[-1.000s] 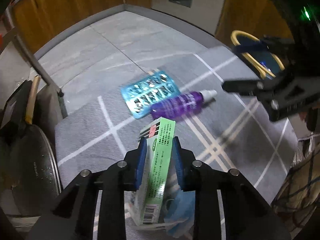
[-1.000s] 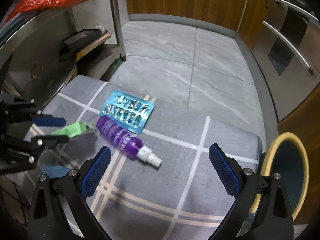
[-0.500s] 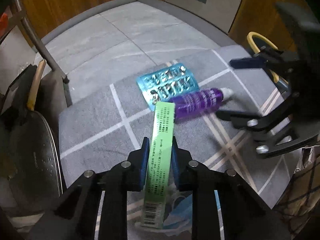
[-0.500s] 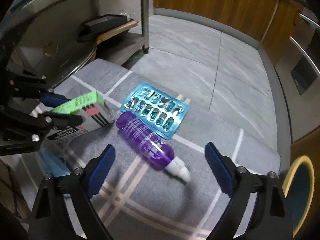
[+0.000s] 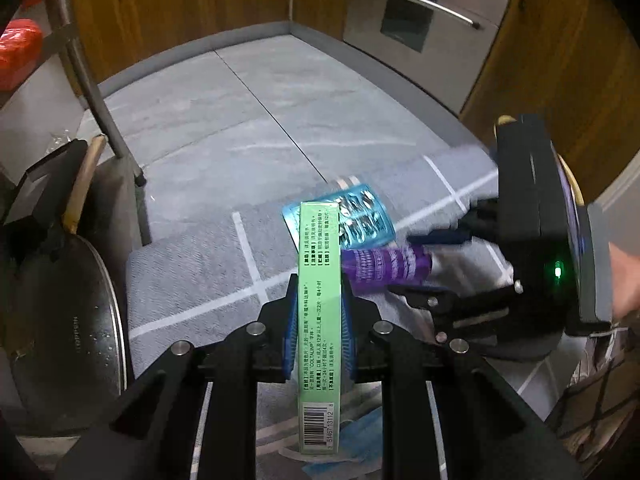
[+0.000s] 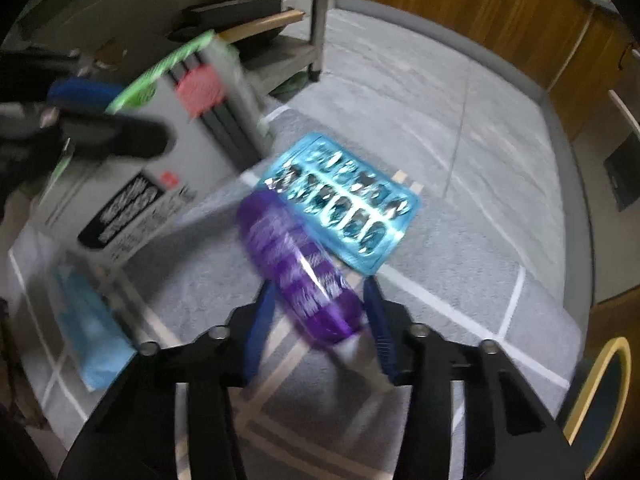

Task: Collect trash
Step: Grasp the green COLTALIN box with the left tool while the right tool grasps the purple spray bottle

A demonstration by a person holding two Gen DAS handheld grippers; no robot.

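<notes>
A grey rug [image 5: 192, 280] crossed by pale stripes was spread on a floor of large grey tiles [image 5: 248, 112], which was bounded by wooden cabinet fronts [image 5: 180, 4] and a steel oven door with a bar handle [image 5: 412, 0]. A metal shelf rack [image 5: 92, 92] stood at the rug's left edge, with a round dark pan lid [image 5: 64, 332] leaned below it and an orange bag [image 5: 18, 52] on an upper shelf. A yellow-rimmed bin [image 6: 600, 392] was seen at the rug's far right corner. A green medicine box [image 5: 320, 320] was held edge-up, clear of the rug, in the narrow-set jaws of the left gripper [image 5: 319, 320]. On the rug a blue blister pack [image 6: 344, 200] lay flat, with a purple spray bottle [image 6: 296, 264] just beside it and a crumpled blue face mask [image 6: 92, 340] nearer the person. The jaws of the right gripper [image 6: 318, 320] were set either side of the bottle's lower body; because of motion blur it could not be told whether the pads were pressed against it. Compared with one second earlier, the box had been lifted higher and turned so that its narrow green side faced the left camera. The right gripper had been brought down from well above the rug, and its jaws, then spread wide, had been drawn in around the bottle. The blister pack and the bottle were found in the places they had occupied before.
</notes>
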